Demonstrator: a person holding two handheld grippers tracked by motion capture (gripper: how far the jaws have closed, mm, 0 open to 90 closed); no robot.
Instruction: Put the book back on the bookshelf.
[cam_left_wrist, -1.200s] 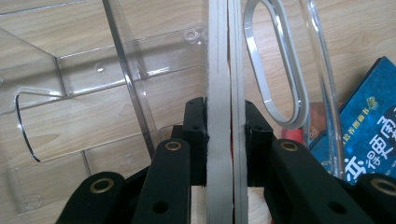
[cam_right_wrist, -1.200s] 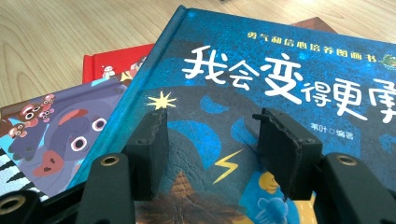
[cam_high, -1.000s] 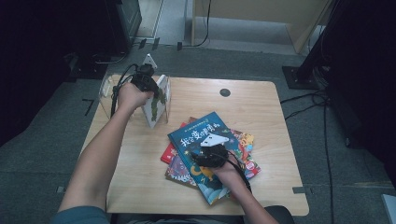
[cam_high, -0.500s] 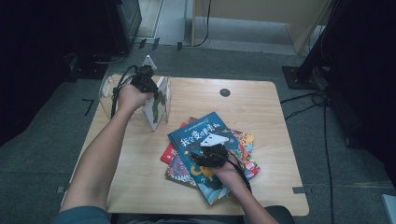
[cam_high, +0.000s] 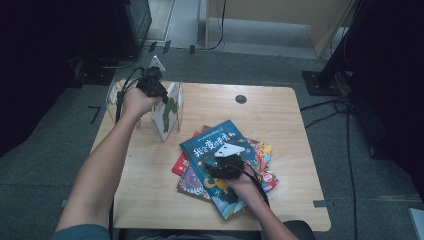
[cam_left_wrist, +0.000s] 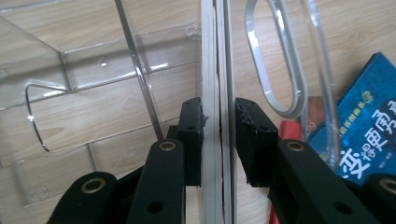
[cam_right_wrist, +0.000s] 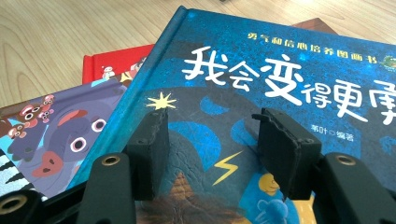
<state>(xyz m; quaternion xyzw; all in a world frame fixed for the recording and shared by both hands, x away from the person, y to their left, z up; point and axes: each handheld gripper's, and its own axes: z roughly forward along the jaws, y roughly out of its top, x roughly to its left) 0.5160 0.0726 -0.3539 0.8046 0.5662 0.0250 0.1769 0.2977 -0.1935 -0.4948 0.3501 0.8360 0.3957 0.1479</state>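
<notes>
1 book stands in the clear rack at 10 o'clock, left gripper jaws just easing off it, while the right gripper's gaping, empty jaws rest on the blue book, probably next to grab.

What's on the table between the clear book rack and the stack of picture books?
Nothing: in the high view a bare strip of wooden table separates the clear book rack from the stack of picture books.
</notes>
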